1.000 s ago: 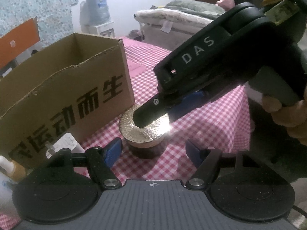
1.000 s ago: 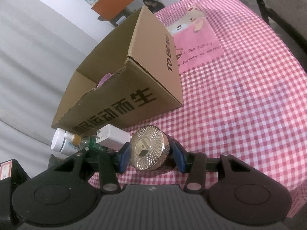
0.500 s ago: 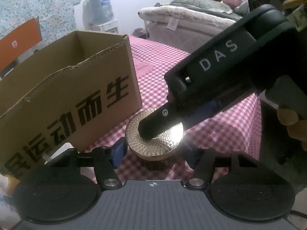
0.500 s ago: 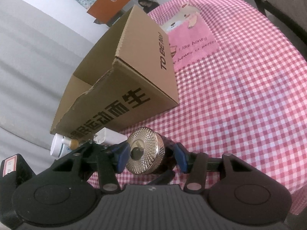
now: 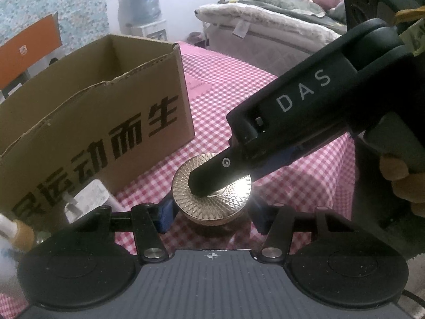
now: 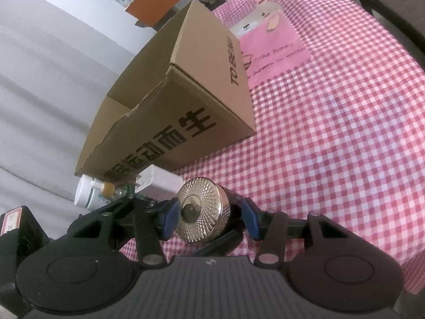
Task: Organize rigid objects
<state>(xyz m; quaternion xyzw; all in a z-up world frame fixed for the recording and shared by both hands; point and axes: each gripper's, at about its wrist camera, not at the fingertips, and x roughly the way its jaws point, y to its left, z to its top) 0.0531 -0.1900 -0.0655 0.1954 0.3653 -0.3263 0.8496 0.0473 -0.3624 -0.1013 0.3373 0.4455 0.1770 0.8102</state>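
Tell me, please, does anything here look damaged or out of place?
Yes. The cardboard box has a ragged, torn top edge on its printed side. A white bottle lies on its side beside the box. Both grippers are at the gold-lidded jar at once.

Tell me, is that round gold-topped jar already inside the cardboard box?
No, the gold-topped jar sits on the checkered tablecloth in front of the cardboard box, outside its walls.

A cardboard box (image 6: 170, 111) stands on the checked tablecloth (image 6: 332, 133); a jar (image 6: 204, 210) sits before its printed face. A white bottle (image 6: 86, 195) and a charger (image 6: 159, 179) lie against that same face, left of the jar.
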